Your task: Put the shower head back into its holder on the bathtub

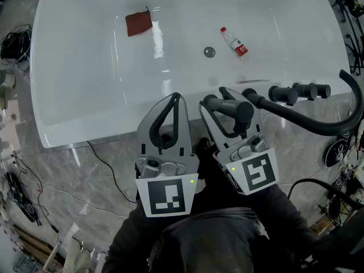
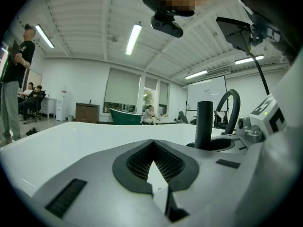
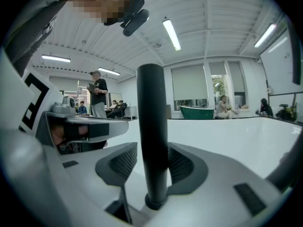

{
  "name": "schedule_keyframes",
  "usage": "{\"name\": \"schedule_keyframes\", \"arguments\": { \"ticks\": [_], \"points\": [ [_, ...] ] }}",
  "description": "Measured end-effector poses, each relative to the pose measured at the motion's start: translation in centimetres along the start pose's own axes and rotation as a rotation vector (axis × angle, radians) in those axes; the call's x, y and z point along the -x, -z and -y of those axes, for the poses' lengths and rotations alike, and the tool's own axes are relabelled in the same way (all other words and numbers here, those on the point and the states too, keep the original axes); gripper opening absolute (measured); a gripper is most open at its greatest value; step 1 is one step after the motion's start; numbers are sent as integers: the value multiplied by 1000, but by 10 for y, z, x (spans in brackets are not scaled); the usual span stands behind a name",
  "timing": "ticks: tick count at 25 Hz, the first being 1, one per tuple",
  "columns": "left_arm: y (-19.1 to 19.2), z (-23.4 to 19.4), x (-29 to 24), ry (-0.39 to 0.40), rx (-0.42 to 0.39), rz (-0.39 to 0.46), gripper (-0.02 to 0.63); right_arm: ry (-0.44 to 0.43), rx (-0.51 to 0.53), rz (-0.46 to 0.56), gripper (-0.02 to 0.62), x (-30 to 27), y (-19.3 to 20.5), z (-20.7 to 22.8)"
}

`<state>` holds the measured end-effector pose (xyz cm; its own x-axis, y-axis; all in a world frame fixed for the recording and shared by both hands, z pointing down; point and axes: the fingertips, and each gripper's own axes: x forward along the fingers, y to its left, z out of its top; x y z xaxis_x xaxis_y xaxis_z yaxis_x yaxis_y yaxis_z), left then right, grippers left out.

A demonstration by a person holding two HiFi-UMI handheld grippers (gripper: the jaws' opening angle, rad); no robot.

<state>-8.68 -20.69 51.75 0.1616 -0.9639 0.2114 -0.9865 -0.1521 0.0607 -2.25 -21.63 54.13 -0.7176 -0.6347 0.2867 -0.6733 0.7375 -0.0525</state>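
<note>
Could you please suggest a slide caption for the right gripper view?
Right gripper shut on the black shower head, white bathtub behind.

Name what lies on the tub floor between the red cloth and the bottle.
The round drain, nearer the bottle than the red cloth; the head view shows it.

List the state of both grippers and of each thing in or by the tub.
Left gripper: shut, empty.
Right gripper: shut on the shower head.
Shower head: clamped between the jaws, near the tub rim.
Bottle: lying on its side in the tub, cap on.
Cloth: lying flat on the tub floor.
</note>
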Motion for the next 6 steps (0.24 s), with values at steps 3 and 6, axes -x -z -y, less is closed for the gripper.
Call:
{"name": "schedule_keyframes", "arguments": {
  "ticks": [3,6],
  "points": [
    [0,-1,0,1,-1,0,1,0,4,1,193,-1,-1,0],
    [-1,-2,-1,0,-5,1,2,2,4,3,193,-2,-2,1]
  ]
}}
